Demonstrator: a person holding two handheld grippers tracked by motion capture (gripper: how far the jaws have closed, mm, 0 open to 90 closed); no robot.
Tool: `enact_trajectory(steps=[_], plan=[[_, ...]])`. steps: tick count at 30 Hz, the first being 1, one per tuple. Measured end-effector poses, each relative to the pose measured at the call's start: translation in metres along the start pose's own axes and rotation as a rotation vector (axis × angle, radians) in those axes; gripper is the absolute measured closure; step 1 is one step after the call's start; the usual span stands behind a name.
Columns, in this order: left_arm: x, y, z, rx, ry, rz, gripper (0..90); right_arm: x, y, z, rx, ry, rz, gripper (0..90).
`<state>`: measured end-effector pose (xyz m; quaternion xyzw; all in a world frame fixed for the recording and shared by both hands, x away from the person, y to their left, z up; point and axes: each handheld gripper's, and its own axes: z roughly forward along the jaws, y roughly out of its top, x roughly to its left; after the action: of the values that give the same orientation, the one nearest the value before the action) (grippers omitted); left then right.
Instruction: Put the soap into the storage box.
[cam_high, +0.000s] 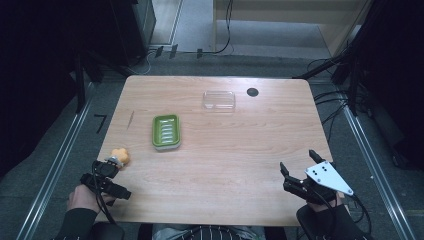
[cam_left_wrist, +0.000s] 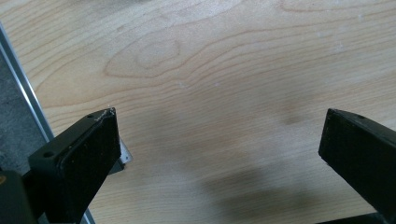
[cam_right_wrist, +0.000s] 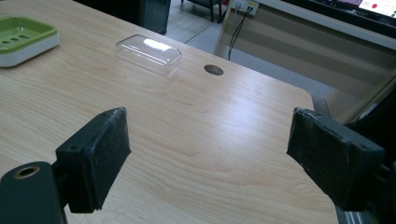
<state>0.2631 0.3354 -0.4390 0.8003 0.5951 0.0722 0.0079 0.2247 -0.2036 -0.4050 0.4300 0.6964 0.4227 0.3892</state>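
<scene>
Left gripper (cam_high: 111, 167) at the near left corner of the table (cam_high: 240, 165), jaws wide apart with bare wood between them. Just beyond its tip, an orange toy (cam_high: 120, 155) near the left edge; contact with the jaws impossible to tell. Farther in, a green soap dish (cam_high: 166, 131), left of centre. Right gripper (cam_high: 298, 162) at the near right corner, jaws also spread, nothing between them. Toward the far edge, a clear lid (cam_high: 219, 100), and just right of it a dark round hole (cam_high: 252, 92) in the tabletop.
</scene>
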Motion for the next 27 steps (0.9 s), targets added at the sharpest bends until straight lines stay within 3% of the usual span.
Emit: enact_trajectory(steps=[17,27], plan=[[0.001,0.003,-0.001,-0.033,0.016,0.025,0.0,0.0,0.0,0.0,0.0,-0.002,0.003,13.3],[0.011,0.011,-0.004,-0.068,0.011,0.017,0.0,0.001,0.0,0.0,0.005,0.0,0.002,13.3]])
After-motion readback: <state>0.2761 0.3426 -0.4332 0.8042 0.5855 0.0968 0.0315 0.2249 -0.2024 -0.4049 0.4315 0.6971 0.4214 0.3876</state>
